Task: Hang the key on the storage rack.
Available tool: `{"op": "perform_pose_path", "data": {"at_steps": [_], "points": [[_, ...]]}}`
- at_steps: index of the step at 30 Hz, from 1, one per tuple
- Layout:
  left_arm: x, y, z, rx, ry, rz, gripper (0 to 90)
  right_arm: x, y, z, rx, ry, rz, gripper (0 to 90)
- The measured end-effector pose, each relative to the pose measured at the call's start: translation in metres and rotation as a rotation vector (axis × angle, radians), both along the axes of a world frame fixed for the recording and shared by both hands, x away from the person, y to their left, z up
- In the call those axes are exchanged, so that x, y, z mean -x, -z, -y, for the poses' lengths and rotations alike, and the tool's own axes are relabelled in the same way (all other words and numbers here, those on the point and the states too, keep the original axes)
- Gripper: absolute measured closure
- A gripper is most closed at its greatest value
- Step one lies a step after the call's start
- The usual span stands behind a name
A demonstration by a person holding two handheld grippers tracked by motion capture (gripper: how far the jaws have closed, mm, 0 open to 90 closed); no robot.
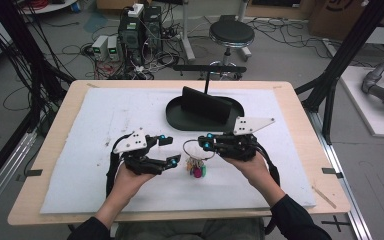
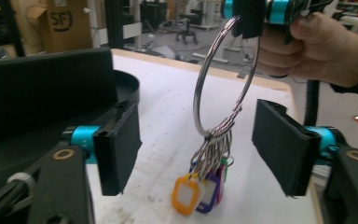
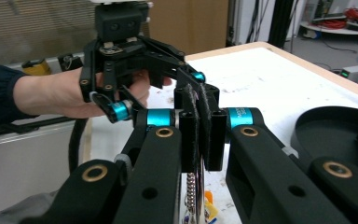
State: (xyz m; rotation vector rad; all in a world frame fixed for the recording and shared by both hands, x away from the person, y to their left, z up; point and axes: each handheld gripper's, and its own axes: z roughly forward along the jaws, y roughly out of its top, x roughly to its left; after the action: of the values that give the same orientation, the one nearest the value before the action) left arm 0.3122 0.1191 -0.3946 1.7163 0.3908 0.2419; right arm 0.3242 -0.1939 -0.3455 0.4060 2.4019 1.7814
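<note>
Steel key ring (image 2: 223, 74) hangs clenched in right hand-held gripper (image 1: 206, 145), between the left's (image 1: 172, 150) released jaws.

Soft, even room light falls from above; the white table mat (image 1: 105, 150) looks bright while the floor around stays dim. Shadows are faint. The gripper views blur at their bottom edges, and glare glints off the key ring (image 2: 223, 79).

Robotics lab, computer towers (image 1: 141, 27), tangled floor cables (image 1: 75, 50), stool (image 1: 231, 35), cardboard boxes (image 2: 58, 23)

Steel key ring (image 2: 223, 79) (coloured tags) hanging upright
</note>
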Motion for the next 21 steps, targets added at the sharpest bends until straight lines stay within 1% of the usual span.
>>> {"op": "perform_pose_path", "data": {"at_steps": [1,2,6,7,9,12,14,15,16,17,19,20,21], "points": [[-0.001,0.000,0.002,0.006,0.009,0.000,34.3,0.000,0.000,-0.001,0.002,0.001,0.005,88.0],[-0.002,-0.001,0.005,0.007,0.022,-0.003,34.9,0.001,0.000,-0.001,0.001,-0.006,-0.002,88.0],[-0.004,-0.001,0.011,-0.002,0.036,-0.010,37.7,0.001,0.000,-0.003,0.001,-0.014,0.004,88.0],[-0.005,-0.001,0.012,-0.003,0.046,-0.013,42.0,0.002,0.000,-0.003,0.002,-0.016,0.004,88.0],[-0.005,-0.001,0.015,-0.004,0.047,-0.013,43.3,0.002,0.000,-0.003,0.001,-0.017,0.001,88.0],[-0.006,-0.001,0.019,-0.018,0.042,-0.007,48.4,0.002,0.000,-0.003,0.000,-0.021,0.008,87.9],[-0.006,0.000,0.021,-0.017,0.041,-0.006,51.7,0.003,0.000,-0.003,0.002,-0.023,0.005,87.9],[-0.007,0.000,0.022,-0.020,0.039,-0.003,51.7,0.003,0.000,-0.003,0.002,-0.023,0.005,87.9],[-0.007,0.000,0.022,-0.022,0.041,0.002,53.4,0.003,0.000,-0.003,0.002,-0.024,0.004,87.9],[-0.006,0.000,0.023,-0.021,0.037,0.006,57.6,0.002,0.000,-0.003,0.003,-0.025,0.007,87.9],[-0.006,0.000,0.023,-0.016,0.040,0.007,62.9,0.002,0.000,-0.003,0.005,-0.025,0.009,88.0],[-0.006,0.000,0.022,-0.015,0.041,0.012,62.9,0.002,0.000,-0.003,0.005,-0.025,0.009,88.0],[-0.006,-0.001,0.022,-0.017,0.042,0.015,65.4,0.002,0.000,-0.003,0.004,-0.025,0.012,88.0]]}}
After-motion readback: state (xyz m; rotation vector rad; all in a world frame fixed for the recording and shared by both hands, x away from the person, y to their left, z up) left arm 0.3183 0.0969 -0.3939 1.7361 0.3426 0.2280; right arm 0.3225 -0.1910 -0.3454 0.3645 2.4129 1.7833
